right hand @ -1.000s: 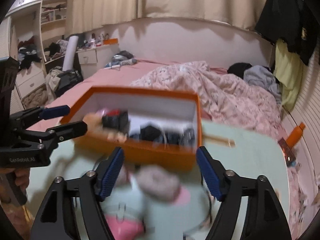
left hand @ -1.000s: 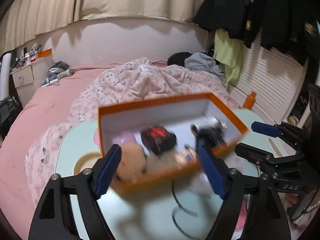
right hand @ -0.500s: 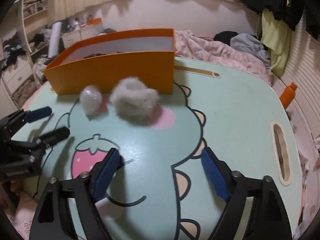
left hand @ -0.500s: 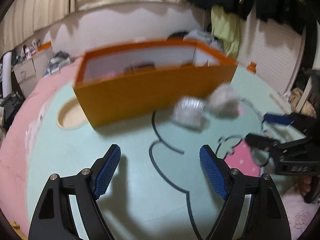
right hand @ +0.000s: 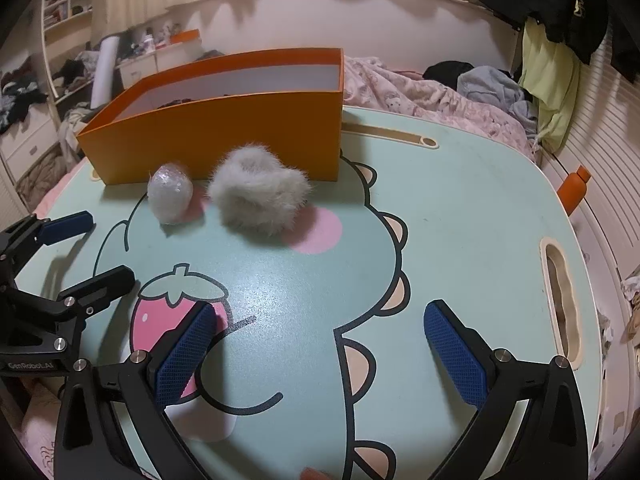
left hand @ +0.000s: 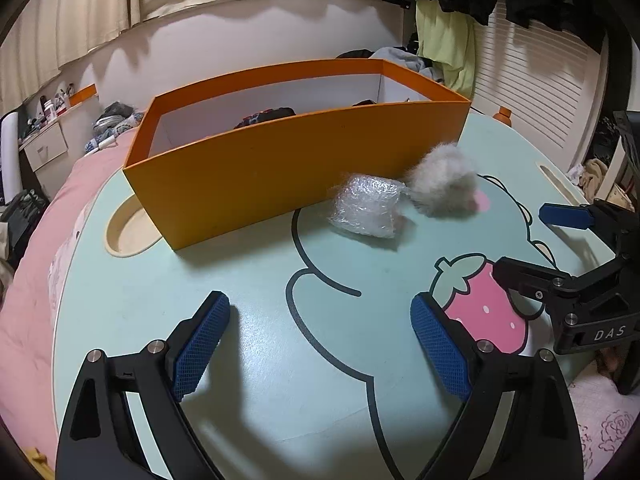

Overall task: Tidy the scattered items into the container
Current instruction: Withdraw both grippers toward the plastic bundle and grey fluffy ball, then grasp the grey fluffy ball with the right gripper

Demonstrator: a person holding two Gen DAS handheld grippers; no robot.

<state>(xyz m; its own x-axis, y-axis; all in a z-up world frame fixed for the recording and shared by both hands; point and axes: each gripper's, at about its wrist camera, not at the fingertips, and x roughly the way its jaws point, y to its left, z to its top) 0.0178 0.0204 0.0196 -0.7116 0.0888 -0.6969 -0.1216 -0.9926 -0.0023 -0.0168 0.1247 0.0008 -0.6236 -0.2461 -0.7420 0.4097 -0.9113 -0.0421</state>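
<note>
An orange box (left hand: 304,168) (right hand: 224,136) stands at the back of the table, with dark items (left hand: 264,114) showing over its rim. Against its front wall lie a bubble-wrap bundle (left hand: 366,210) (right hand: 170,194) and a grey fluffy item (left hand: 444,182) (right hand: 258,192), side by side. My left gripper (left hand: 320,308) (right hand: 108,246) hangs low over the table, well short of the bundle. Its jaws are opening, with nothing between them. My right gripper (right hand: 320,312) (left hand: 524,240) is to its right, short of the fluffy item, jaws also opening on nothing.
The mint table (right hand: 460,220) has a cartoon print, a round recess (left hand: 128,232) left of the box and a handle slot (right hand: 560,304) at its right edge. An orange bottle (right hand: 574,192) stands beyond that edge. A bed with a pink quilt (right hand: 420,92) lies behind.
Both grippers came down from looking into the box to low over the table in front of it. Their jaws stand wider than before. In the last half second neither has shifted much.
</note>
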